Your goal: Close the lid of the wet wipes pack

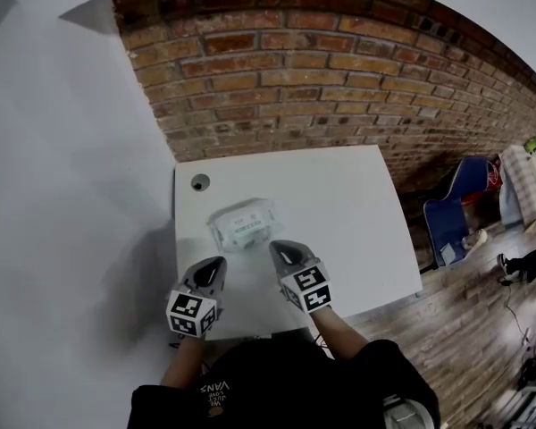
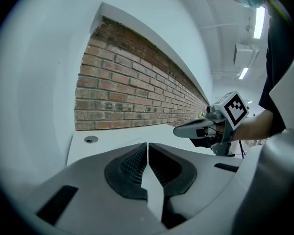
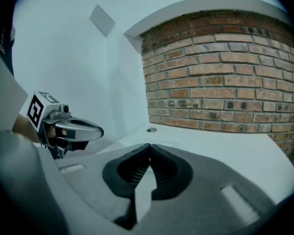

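The wet wipes pack [image 1: 242,224], white with a pale label on top, lies flat in the middle of the white table [image 1: 339,195]; I cannot tell how its lid stands. My left gripper [image 1: 219,263] hovers just short of the pack's near left corner, jaws shut and empty. At the pack's near right corner my right gripper [image 1: 275,248] is likewise shut on nothing. In the left gripper view the closed jaws [image 2: 147,146] hide the pack, and the right gripper [image 2: 196,129] shows beside them. The right gripper view shows shut jaws [image 3: 149,147] and the left gripper [image 3: 76,129].
A round cable grommet [image 1: 200,182] sits in the table's far left corner. A brick wall [image 1: 322,70] runs behind the table and a white wall lies to the left. A blue chair [image 1: 464,206] stands on the wooden floor at the right.
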The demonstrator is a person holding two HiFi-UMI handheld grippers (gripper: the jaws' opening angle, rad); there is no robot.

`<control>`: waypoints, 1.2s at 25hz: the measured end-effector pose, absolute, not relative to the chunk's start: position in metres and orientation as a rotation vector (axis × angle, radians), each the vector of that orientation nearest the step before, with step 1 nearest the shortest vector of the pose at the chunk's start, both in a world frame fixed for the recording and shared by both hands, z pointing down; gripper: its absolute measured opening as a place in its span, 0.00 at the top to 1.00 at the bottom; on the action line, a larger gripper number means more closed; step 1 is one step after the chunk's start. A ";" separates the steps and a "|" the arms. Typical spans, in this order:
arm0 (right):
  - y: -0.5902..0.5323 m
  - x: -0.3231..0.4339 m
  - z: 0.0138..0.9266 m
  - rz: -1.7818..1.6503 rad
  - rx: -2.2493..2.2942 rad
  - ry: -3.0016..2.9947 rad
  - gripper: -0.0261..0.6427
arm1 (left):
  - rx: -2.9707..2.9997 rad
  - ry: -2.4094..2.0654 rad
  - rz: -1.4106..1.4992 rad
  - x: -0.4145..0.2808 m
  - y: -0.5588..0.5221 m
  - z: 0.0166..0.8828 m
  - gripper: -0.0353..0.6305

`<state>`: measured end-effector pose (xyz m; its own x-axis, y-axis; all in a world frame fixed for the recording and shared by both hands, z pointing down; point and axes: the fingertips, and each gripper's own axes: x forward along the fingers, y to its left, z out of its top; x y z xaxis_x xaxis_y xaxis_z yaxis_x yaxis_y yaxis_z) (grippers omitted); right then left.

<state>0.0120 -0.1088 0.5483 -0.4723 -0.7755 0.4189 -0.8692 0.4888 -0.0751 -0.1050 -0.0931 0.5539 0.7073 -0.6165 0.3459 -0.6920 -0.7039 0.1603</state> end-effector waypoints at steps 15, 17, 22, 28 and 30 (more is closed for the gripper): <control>-0.067 0.011 0.544 0.367 1.432 -2.413 0.96 | 2.660 -0.982 0.343 -0.110 -0.056 0.551 0.93; -0.062 0.012 0.545 0.367 1.441 -2.405 0.96 | 2.658 -0.964 0.351 -0.109 -0.051 0.554 0.93; -0.054 0.017 0.546 0.375 1.475 -2.383 0.96 | 2.660 -0.939 0.353 -0.109 -0.046 0.556 0.93; -0.043 0.025 0.550 0.391 1.521 -2.357 0.96 | 2.665 -0.915 0.359 -0.104 -0.037 0.560 0.93; -0.041 0.027 0.550 0.398 1.532 -2.350 0.96 | 2.670 -0.904 0.357 -0.102 -0.035 0.560 0.93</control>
